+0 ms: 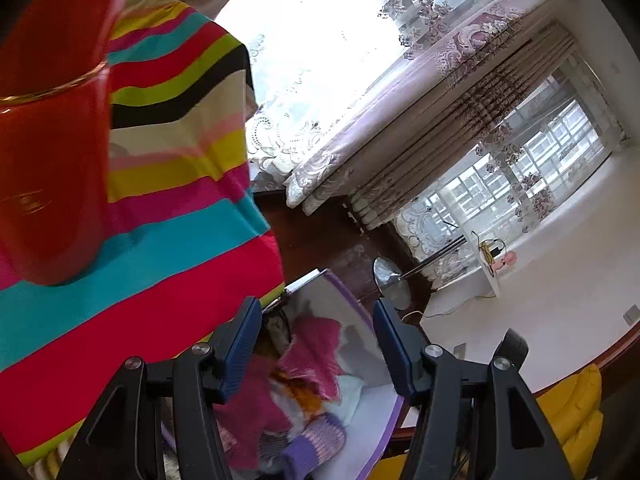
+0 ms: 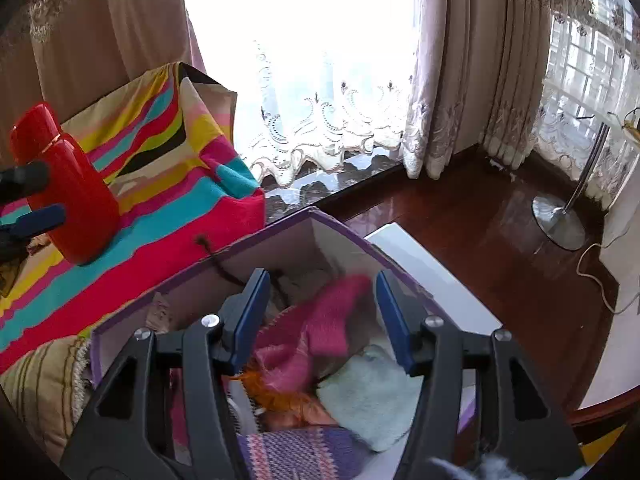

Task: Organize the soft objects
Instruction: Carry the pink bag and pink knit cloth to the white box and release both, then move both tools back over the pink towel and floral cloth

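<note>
A white box with purple edges [image 1: 394,416] [image 2: 280,220] stands beside a striped cover and holds soft things. Among them are a pink knitted cloth [image 1: 316,344] [image 2: 332,312], an orange piece [image 2: 276,396], a mint towel [image 2: 368,392] and a purple knit [image 1: 316,440] [image 2: 296,452]. My left gripper [image 1: 316,308] hangs open over the box, nothing between its blue pads. My right gripper [image 2: 322,280] is also open above the box. The pink cloth lies blurred below its jaws, and the pads do not press on it.
A red bottle [image 1: 56,160] [image 2: 76,200] stands on the striped cover [image 1: 180,240] [image 2: 168,184] left of the box. A floor lamp's metal base [image 2: 558,220] and cable sit on the dark wooden floor. A white board [image 2: 420,268] lies right of the box. Curtains hang behind.
</note>
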A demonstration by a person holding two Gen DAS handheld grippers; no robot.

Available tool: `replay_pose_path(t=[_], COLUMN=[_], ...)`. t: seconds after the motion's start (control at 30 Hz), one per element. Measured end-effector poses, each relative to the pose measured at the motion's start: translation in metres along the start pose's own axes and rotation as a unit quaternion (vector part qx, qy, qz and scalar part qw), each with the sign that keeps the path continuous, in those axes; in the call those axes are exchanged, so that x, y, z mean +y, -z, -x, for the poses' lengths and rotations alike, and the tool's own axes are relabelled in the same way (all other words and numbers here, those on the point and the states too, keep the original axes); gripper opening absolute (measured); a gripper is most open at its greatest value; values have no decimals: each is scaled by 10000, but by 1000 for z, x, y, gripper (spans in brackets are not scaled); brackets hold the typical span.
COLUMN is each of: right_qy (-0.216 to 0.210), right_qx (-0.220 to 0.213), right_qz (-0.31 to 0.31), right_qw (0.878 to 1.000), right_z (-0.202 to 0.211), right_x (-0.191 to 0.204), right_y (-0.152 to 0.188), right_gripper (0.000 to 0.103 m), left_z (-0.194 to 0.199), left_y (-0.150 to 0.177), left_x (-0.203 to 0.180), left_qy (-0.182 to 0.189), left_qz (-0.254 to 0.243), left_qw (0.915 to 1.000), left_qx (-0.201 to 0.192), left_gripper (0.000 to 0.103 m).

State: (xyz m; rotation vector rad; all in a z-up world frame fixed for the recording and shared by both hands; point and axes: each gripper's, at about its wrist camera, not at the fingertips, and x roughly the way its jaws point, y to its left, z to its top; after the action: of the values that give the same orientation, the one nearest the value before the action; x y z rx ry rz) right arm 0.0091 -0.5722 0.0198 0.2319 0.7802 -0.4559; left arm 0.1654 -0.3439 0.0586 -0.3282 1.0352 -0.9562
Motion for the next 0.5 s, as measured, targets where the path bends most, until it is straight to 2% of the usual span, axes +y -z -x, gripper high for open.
replay_pose_path(t=[0.23,0.5], right_qy=[-54,-735], right_qx=[-8,-110], right_qz=[-3,531], right_qw=[10000,9958], right_z=[21,46], right_x=[0,63], right_y=[3,1], right_gripper=[59,59], left_z=[29,83], left_y=[17,34], left_x=[20,54], left_qy=[-54,-367], left_qz=[7,168], left_qw=[10000,9983], left_qx=[-44,-426], left_gripper=[59,59])
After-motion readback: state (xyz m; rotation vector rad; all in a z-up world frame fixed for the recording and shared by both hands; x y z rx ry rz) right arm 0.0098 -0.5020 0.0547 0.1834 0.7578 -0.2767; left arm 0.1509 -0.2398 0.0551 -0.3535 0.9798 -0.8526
